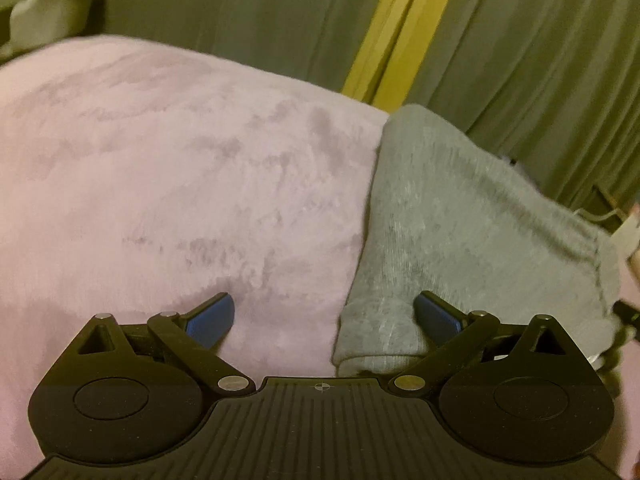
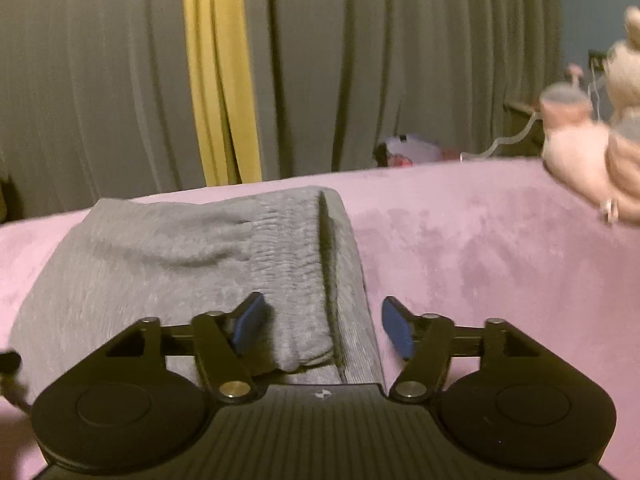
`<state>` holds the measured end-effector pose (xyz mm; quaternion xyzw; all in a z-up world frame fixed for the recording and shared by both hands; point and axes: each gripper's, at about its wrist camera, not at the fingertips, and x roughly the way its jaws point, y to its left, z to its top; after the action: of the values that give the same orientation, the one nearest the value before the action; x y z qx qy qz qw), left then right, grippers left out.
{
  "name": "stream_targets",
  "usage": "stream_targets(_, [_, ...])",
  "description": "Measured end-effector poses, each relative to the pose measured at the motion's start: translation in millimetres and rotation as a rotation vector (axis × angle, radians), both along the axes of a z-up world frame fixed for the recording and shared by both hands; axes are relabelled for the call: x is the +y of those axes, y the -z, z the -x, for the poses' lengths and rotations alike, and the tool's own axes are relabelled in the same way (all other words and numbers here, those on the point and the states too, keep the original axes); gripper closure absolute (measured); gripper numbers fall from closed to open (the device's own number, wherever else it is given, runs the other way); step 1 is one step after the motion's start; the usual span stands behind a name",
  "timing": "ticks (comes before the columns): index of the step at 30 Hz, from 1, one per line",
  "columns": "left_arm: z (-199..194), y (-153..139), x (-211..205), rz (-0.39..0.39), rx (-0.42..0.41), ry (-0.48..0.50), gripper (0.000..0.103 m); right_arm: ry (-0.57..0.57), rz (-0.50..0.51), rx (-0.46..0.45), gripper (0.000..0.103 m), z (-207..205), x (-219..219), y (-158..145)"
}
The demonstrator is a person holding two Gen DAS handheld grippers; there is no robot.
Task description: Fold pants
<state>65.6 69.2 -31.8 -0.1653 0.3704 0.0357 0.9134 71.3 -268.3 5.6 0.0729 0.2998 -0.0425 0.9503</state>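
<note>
Curtains (image 2: pixel 100 80), grey-green with a yellow strip, hang behind a bed under a pink plush blanket (image 1: pixel 160 168). Grey pants (image 2: pixel 180 264) lie folded on it. Left claw (image 1: pixel 323 316) gapes over their near edge, empty; right claw (image 2: pixel 323 328) stands open astride the waistband end. Blurry pink plush toy (image 2: pixel 592 148), perhaps, sits far right.

pants (image 2: pixel 168 264): heather grey, ribbed waistband
blanket (image 1: pixel 160 168): pale pink-lilac plush, darker brushed streaks
curtain (image 2: pixel 100 80): grey-green, far side
stripe (image 2: pixel 220 92): yellow, in the curtain
pads (image 1: pixel 212 318): blue, on black grippers
toy (image 2: pixel 592 148): pink, far right
</note>
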Motion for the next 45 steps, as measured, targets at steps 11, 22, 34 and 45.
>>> stream_targets(11, [11, -5, 5, 0.04, 0.006, -0.037, 0.0, 0.082, -0.2, 0.045, 0.004, 9, -31, 4])
stream_targets(22, [46, -14, -54, -0.177, 0.115, 0.098, 0.0, -0.078, -0.065, 0.381, 0.004, 38, 14, 7])
stream_targets(34, [72, -35, -86, -0.239, 0.096, 0.179, 0.0, -0.23, 0.058, 0.282, 0.004, 66, 58, -8])
stream_targets(45, [61, -34, -80, -0.182, 0.124, 0.186, 0.0, -0.111, 0.063, 0.316, 0.004, 53, 54, -3])
